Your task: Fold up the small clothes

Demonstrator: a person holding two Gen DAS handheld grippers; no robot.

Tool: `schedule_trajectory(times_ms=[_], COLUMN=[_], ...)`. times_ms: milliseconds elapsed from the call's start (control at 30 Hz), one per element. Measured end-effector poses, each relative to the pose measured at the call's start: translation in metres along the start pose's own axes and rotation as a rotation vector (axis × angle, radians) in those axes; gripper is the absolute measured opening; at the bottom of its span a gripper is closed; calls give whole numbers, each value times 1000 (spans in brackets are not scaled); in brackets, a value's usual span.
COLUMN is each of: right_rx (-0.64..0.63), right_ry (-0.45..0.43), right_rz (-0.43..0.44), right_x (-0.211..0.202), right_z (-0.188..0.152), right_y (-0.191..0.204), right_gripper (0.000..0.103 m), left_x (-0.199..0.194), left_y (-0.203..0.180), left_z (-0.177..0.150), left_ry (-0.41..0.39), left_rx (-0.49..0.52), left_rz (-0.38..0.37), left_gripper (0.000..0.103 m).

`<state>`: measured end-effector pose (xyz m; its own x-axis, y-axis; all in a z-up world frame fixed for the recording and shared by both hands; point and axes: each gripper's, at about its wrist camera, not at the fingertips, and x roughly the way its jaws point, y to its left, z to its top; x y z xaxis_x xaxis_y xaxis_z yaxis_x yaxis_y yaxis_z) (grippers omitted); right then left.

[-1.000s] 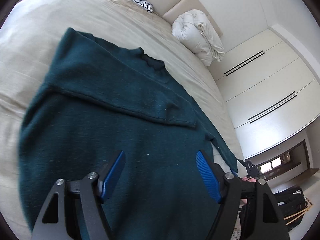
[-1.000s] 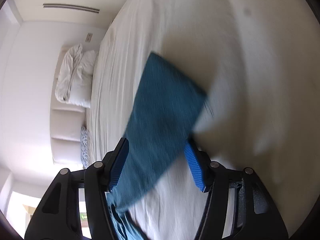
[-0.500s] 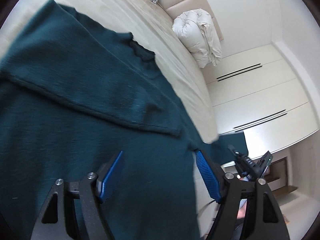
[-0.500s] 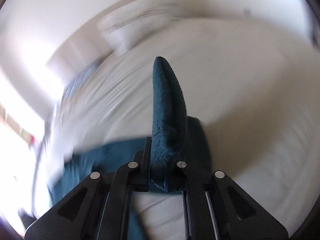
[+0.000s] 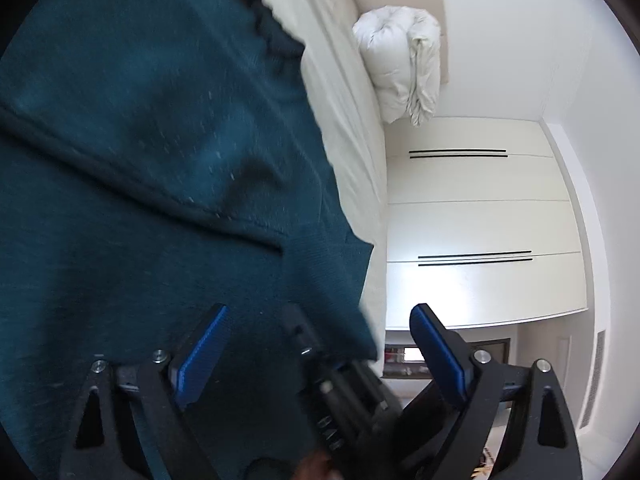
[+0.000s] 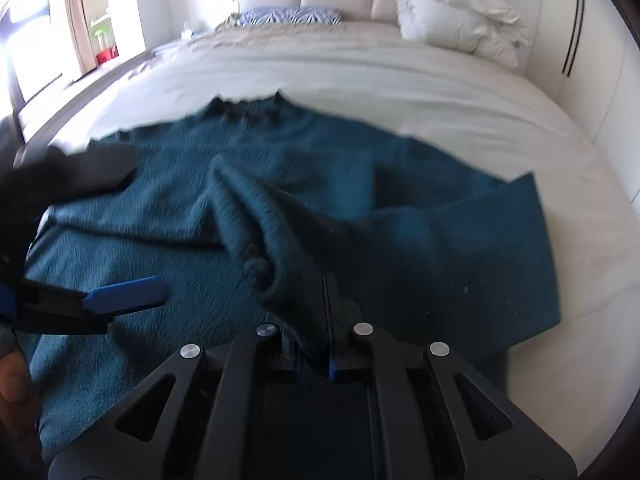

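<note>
Teal knit sweater (image 6: 400, 240) spread flat over most of a white bed (image 6: 400, 80), collar toward the headboard, hem toward both cameras, long axis running from near edge to pillows. Rolled white duvet (image 6: 456, 16) and zebra-print cushion (image 6: 288, 16) well apart from it, up at the headboard. Sleeve (image 6: 264, 236) drawn up off the right edge and carried inward across the chest, forming a raised ridge that leads straight back into the right gripper (image 6: 316, 328): jaws clamped tight on the cuff end, cloth bunched between the pads. Left gripper (image 5: 320, 356) at the opposite side, low over the hem, jaws having just been opening and now standing wide, nothing pinched; in its own view the dark frame of the right gripper crosses between them, possibly with a fold of knit, blur making that uncertain. Same left gripper seen at the left border of the right wrist view, one blue pad (image 6: 128, 292) lying level just above the fabric. Sleeve therefore nearer the right hand, ahead of and along its jaws; likely next, laying the cuff down across the body.
</note>
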<state>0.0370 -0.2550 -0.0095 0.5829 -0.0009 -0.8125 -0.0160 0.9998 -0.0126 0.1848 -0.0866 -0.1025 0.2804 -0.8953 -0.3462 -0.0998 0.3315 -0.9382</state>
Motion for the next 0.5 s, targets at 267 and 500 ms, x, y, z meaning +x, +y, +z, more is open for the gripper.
schedule_trajectory(times_ms=[267, 500], right_rx=[65, 231], right_ry=[21, 13], right_rz=[131, 257], right_x=[4, -21], right_z=[-21, -44], right_y=[12, -40], right_gripper=[40, 65], left_x=[36, 17], left_y=[4, -36], left_z=[3, 7], left_ry=[73, 47], left_rx=[-35, 165], left_rz=[82, 212], left_gripper=[35, 8])
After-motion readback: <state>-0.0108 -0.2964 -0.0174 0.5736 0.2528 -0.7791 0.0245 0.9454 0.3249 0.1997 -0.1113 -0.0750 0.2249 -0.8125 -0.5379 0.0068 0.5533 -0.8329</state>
